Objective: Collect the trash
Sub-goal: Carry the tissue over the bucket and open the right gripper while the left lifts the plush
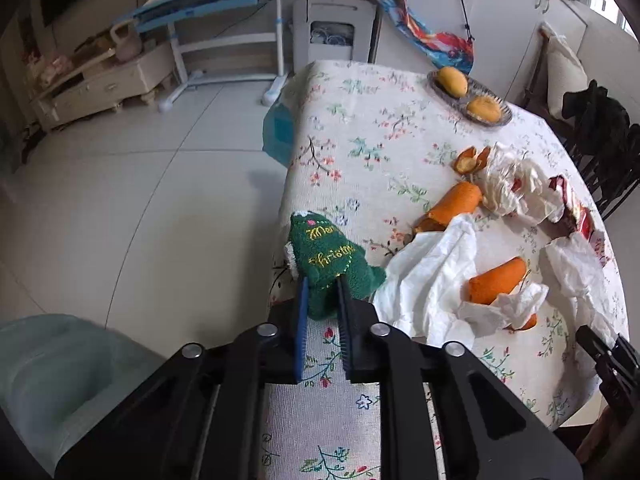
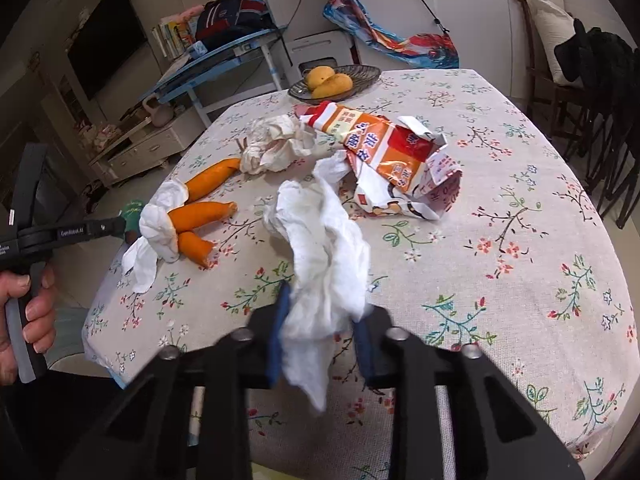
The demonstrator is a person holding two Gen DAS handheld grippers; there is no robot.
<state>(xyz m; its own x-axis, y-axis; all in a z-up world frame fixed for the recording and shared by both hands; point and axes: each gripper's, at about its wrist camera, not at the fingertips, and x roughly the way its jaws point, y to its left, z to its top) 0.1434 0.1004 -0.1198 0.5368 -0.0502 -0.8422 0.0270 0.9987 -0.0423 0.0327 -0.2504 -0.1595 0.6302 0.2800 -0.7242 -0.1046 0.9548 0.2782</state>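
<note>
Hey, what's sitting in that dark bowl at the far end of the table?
Two yellow-orange fruits, likely mangoes, lie side by side in the dark bowl. Its rim hides their undersides, so anything beneath them cannot be seen.

2 mangoes (image 2: 329, 79) in a basket (image 2: 366, 74).

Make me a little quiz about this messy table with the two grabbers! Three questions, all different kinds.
1. True or false: the left gripper is pinching a green cloth.
2. What does the right gripper hold? A) a mango B) a white tissue C) a spoon
3. Fill in: the two mangoes sit in a ____.

Key:
1. True.
2. B, the white tissue.
3. Dish, at the far side of the table.
</note>
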